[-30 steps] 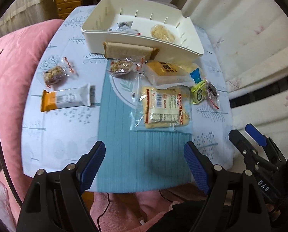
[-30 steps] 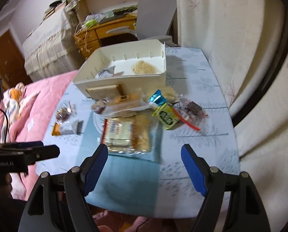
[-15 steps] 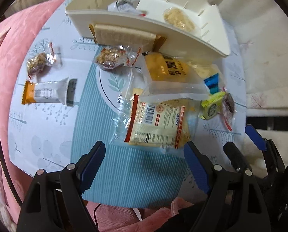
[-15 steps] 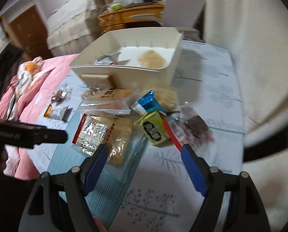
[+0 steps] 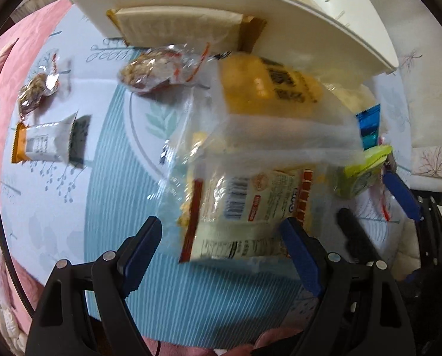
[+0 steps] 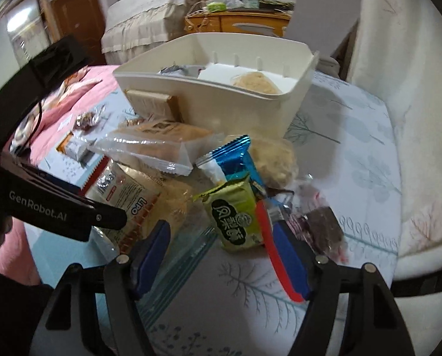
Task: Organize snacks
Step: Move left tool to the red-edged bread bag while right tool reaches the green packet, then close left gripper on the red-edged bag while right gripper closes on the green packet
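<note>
A pile of snacks lies on the table in front of a cream bin (image 5: 295, 12) (image 6: 250, 103). My left gripper (image 5: 221, 237) is open, its fingers either side of a clear bag of crackers with a red edge (image 5: 250, 204) (image 6: 126, 192). My right gripper (image 6: 221, 243) is open around a green packet (image 6: 235, 216) (image 5: 360, 172). A yellow cake pack (image 5: 268, 86) (image 6: 161, 139), a blue packet (image 6: 235, 160) (image 5: 369, 124) and a dark candy with a red strip (image 6: 321, 225) lie close by.
An orange-and-white bar (image 5: 42, 145), two small nut packs (image 5: 36, 92) (image 5: 155, 71) and a beige wafer pack (image 5: 176, 26) leaning on the bin lie to the left. Pink bedding (image 5: 1, 68) borders the table's left. A wooden cabinet (image 6: 238, 20) stands behind.
Both grippers have moved forward and down toward the snack pile. The left now frames the cracker bag and the right frames the green packet. Both stay open.
</note>
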Tool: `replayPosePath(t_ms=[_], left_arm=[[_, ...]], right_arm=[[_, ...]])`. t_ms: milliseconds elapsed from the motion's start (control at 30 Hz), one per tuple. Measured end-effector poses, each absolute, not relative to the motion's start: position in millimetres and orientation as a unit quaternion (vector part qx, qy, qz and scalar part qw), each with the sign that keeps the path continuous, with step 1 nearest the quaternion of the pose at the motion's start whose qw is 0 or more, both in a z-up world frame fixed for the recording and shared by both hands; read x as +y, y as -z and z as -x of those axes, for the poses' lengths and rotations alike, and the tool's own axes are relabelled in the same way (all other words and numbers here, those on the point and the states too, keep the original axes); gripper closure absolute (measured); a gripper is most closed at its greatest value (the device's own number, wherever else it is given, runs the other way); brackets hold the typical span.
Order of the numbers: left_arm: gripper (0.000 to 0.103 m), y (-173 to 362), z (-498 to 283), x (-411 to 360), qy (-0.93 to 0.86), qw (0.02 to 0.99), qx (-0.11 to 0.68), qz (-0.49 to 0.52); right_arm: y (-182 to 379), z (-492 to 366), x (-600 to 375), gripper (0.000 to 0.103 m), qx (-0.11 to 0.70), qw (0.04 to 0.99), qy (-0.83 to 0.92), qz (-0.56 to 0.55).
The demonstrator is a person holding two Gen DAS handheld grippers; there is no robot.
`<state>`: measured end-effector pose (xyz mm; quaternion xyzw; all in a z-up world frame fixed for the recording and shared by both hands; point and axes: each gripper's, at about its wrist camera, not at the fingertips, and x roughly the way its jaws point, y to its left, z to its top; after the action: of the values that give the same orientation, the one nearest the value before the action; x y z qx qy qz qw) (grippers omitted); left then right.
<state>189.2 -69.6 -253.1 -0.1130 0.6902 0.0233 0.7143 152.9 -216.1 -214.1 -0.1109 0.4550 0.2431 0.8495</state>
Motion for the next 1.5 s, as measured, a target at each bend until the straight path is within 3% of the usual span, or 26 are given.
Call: replayPosePath(t_ms=[333,433,500,533,700,800,1100,1267,1500], left_arm=[[0.021,264.5,-209.4,-92.7,-0.017,0.723,0.683,0.102],[0.02,266.3,-212.7,-96.6,-0.023,0.722,0.684,0.106],[0.021,266.1,-214.8,-98.4,-0.027,0.721,0.685,0.104],[0.022,264.5,-215.0,-94.5,-0.027,0.721,0.685,0.103],[0.034,258.8,-213.9,-99.8,-0.038,0.725,0.68,0.096],[0.047,252.3,-208.8,-96.2,-0.049,0.726,0.68,0.091],[0.068,236.6,-199.7,-89.4,-0.048,0.723,0.681,0.103],[0.086,220.7,-186.8,-79.5,-0.043,0.73,0.673,0.11],[0.091,202.5,-173.6,-60.4,-0.048,0.736,0.666,0.114]], right_arm=[[227.5,-159.6,-202.0,0.034,0.426,0.853,-0.252,0.165],[229.7,-161.5,-202.2,0.043,0.428,0.852,-0.25,0.17],[231.4,-161.6,-202.4,0.055,0.432,0.849,-0.251,0.173],[231.9,-160.6,-203.1,0.055,0.433,0.848,-0.25,0.175],[230.2,-158.2,-202.8,0.057,0.434,0.846,-0.253,0.181],[228.0,-156.1,-202.5,0.058,0.434,0.845,-0.253,0.183],[214.0,-148.9,-203.7,0.058,0.444,0.842,-0.253,0.174],[205.1,-142.8,-203.6,0.059,0.449,0.842,-0.246,0.169],[188.9,-136.5,-203.8,0.059,0.447,0.848,-0.238,0.157]])
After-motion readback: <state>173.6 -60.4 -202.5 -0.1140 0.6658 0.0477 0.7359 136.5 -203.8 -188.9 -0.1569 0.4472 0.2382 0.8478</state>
